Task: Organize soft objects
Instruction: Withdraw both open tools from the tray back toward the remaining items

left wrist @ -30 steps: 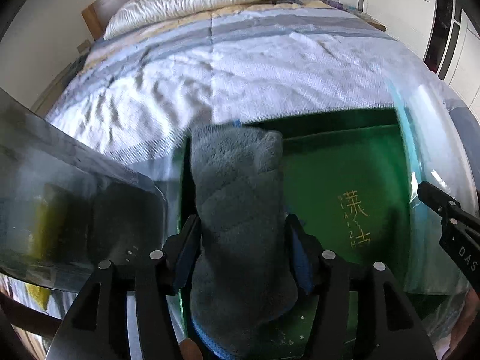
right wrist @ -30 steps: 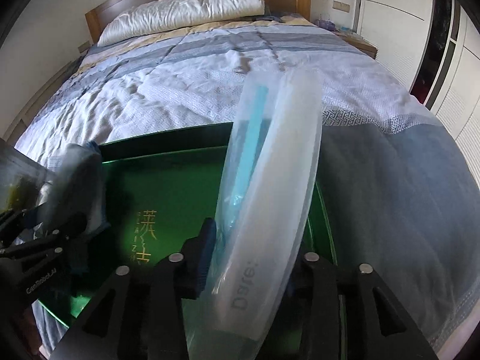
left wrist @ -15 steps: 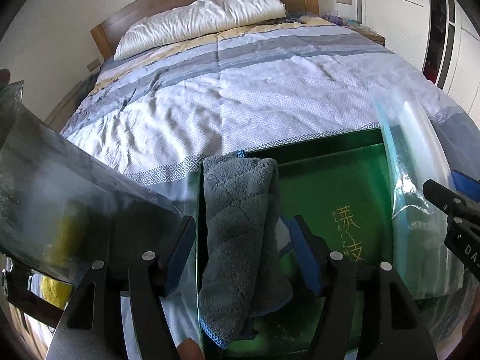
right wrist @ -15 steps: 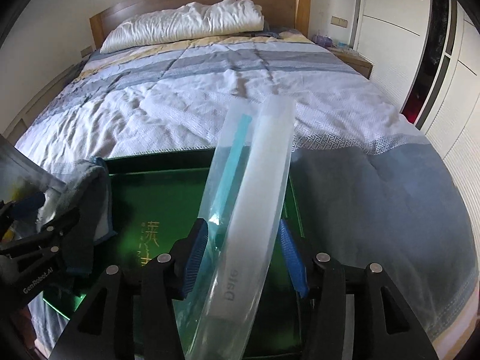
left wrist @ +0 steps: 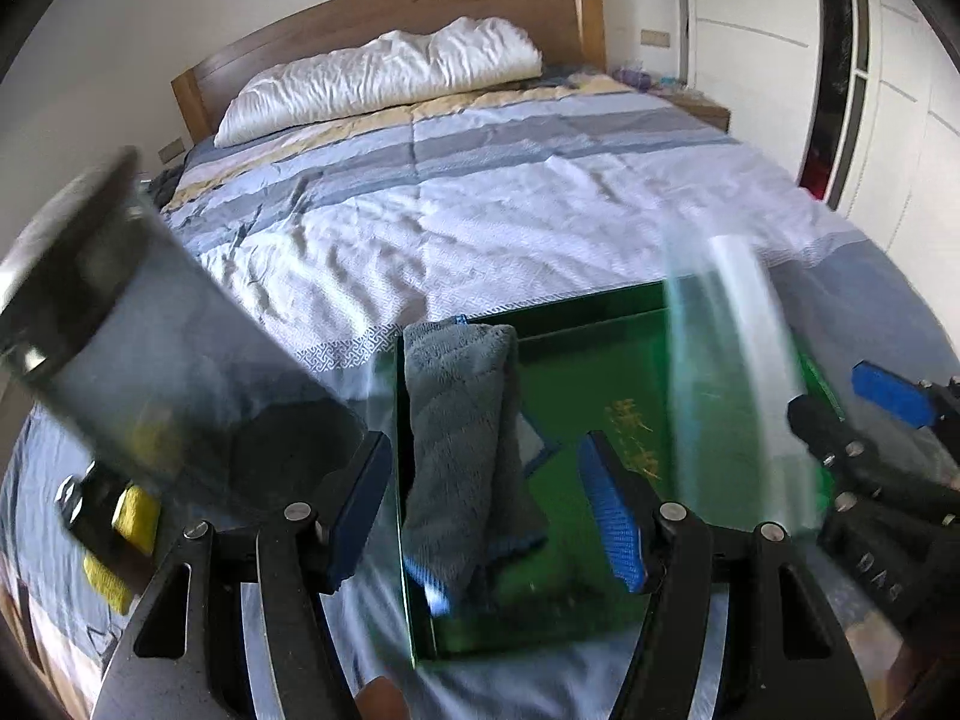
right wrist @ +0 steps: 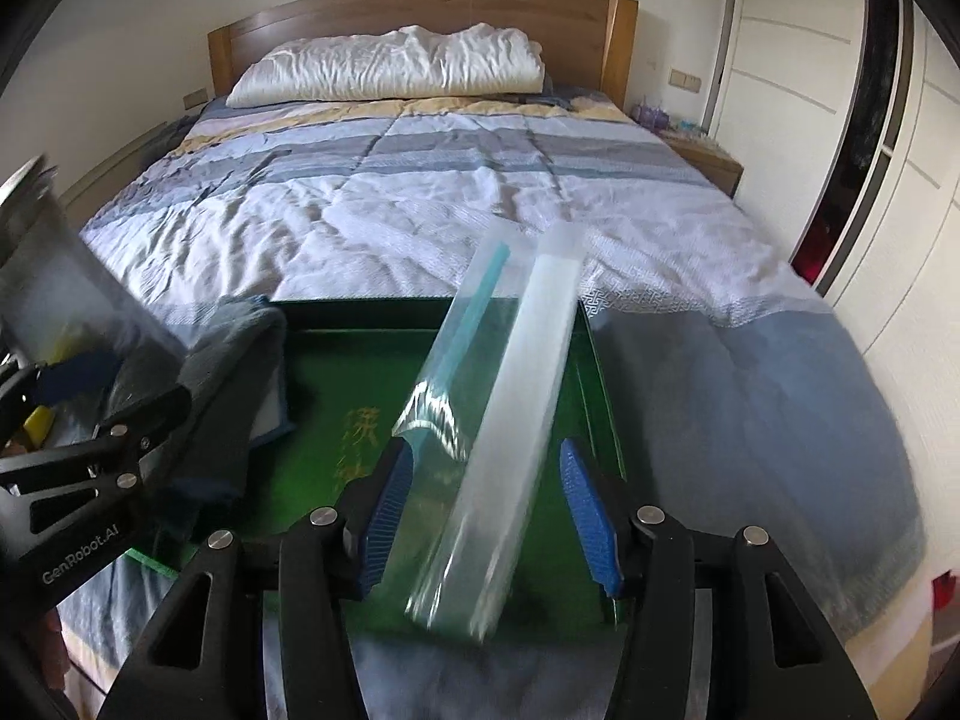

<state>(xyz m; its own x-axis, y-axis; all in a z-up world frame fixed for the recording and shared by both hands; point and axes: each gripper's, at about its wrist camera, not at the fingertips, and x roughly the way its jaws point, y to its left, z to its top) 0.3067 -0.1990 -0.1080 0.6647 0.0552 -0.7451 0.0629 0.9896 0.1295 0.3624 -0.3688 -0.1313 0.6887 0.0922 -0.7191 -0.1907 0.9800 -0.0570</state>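
Towel [left wrist: 462,438] is lying at the tray's [left wrist: 600,630] nine o'clock, bag [right wrist: 510,420] at three; left gripper [left wrist: 486,516] and right gripper [right wrist: 486,516] are both gaping, released.

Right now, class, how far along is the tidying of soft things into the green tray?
Done: the grey towel lies in the green tray on the bed. In hand: nothing; both sets of jaws stand open, the clear bag between the right gripper's. Left: the bag's final placement is unclear.

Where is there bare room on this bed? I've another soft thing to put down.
The quilt lies bare from the pillow down to the green box, and right of it too. The box's middle is free between the grey towel and the clear bag. The box's left edge is crowded.
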